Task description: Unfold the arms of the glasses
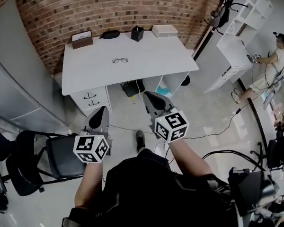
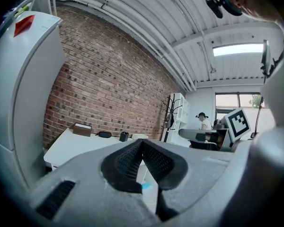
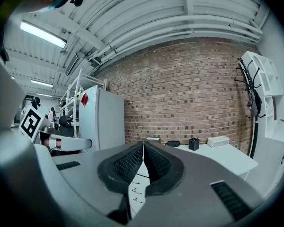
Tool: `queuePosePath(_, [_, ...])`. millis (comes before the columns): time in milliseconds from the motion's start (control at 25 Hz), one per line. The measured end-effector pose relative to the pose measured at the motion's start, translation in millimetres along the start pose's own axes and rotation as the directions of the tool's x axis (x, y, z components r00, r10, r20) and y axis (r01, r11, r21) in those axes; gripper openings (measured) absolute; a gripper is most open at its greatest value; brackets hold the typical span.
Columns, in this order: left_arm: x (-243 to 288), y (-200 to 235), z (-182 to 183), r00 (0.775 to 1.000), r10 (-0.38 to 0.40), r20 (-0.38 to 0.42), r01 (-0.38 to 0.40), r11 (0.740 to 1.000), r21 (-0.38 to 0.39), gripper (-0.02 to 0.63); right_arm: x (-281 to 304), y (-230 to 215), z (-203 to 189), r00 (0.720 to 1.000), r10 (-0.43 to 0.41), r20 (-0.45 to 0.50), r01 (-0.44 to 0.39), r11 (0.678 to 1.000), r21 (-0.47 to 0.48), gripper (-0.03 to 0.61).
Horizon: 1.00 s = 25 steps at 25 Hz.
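1. At the far left a black chair (image 1: 61,155) stands beside me, well away from the work
2. My left gripper (image 1: 101,109) is held low in front of me. Its fingers are pressed together with nothing between them, and its own view shows the pads meeting
3. The glasses (image 1: 119,60) lie on the white desk (image 1: 165,56), on its left half, well apart from both grippers and straight ahead of them. Their long axis runs side to side, along the desk's front edge. They are too small for me to tell whether the arms are folded
4. My right gripper (image 1: 149,96) has its fingers closed too, empty, and it reaches a little further forward than the left
5. The glasses sit between the lines of the two grippers, slightly closer to the left one's line, so I judge neither hand clearly nearer. Both need to travel forward over the desk edge and spread their fingers, one to each end of the frame
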<state>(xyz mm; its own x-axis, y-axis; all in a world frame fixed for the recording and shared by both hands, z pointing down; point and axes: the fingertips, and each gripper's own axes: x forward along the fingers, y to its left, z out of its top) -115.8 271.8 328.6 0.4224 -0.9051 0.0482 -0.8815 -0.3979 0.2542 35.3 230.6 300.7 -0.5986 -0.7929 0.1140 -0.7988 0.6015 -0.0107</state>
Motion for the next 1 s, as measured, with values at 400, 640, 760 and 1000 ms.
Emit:
queuePosePath(400, [87.0,31.3,10.2,0.998,0.056,-0.026,-0.055,0.998,0.018,0.009,71.6,-66.2,6.7,0.999,0.046,0.008,-0.046,0.999,0.016,0.009])
queuePosePath(640, [160.3,41.7,9.0,0.994,0.074,-0.076,-0.072,0.997,0.019,0.01,109.4,-121.8,1.6,0.997,0.069,-0.015,-0.068,0.997,0.043,0.009])
queuePosePath(760, [191.3,45.0,6.8,0.99,0.096,-0.102,-0.094,0.995,0.022,0.011,124.8,-151.0,-1.3,0.996,0.084,-0.032,-0.082,0.995,0.055,0.009])
queuePosePath(1000, [246.7,49.9,2.2,0.98,0.128,-0.149,-0.123,0.991,0.043,0.011,150.7,-197.5,0.9,0.993,0.116,-0.037,-0.114,0.992,0.054,0.011])
